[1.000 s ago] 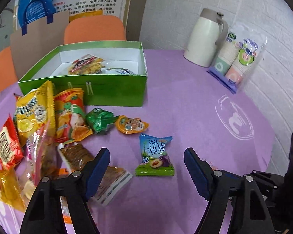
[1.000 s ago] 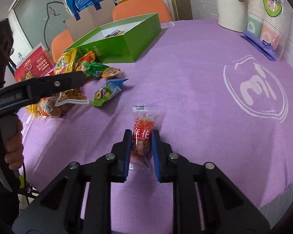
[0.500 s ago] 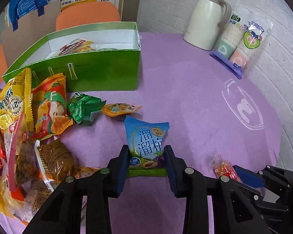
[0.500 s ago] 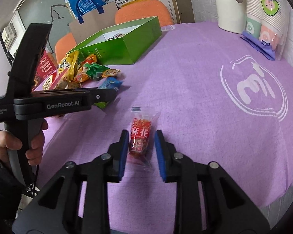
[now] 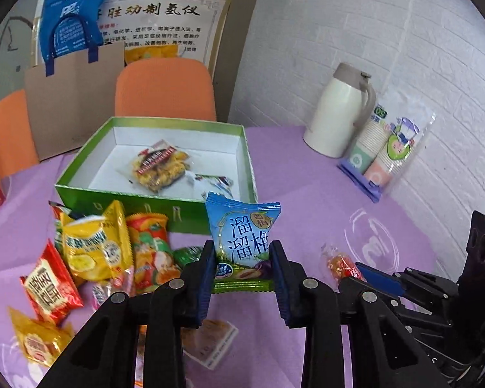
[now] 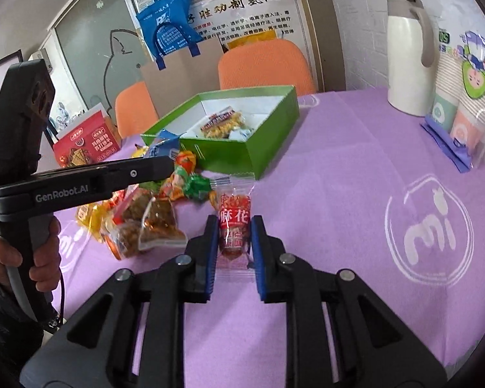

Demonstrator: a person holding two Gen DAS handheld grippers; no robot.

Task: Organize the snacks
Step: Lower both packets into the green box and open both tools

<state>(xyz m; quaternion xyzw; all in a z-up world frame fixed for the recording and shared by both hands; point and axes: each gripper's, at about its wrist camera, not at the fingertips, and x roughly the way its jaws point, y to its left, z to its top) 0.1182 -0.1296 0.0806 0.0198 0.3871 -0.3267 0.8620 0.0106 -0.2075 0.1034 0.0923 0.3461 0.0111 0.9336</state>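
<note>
My left gripper [image 5: 242, 258] is shut on a blue plum-candy packet [image 5: 242, 239], lifted off the purple tablecloth and standing upright in front of the green box [image 5: 165, 207]. The box is open and holds a clear bag of yellow snacks [image 5: 158, 168] and a small white packet [image 5: 210, 184]. My right gripper [image 6: 234, 242] is shut on a red twist-snack packet [image 6: 234, 223], raised above the cloth. That same red packet [image 5: 338, 263] shows low at the right in the left wrist view. A pile of snack packs [image 5: 90, 252] lies left of the box.
A white thermos jug [image 5: 339, 113] and a sleeve of paper cups [image 5: 388, 152] stand at the back right by the brick wall. Orange chairs [image 5: 165, 90] and a cardboard sheet [image 5: 71, 103] stand behind the table. A red carton [image 6: 87, 142] sits at the far left.
Both grippers have risen from the table with their packets. The left one closed on the blue packet a second ago and now holds it up nearer the green box.
</note>
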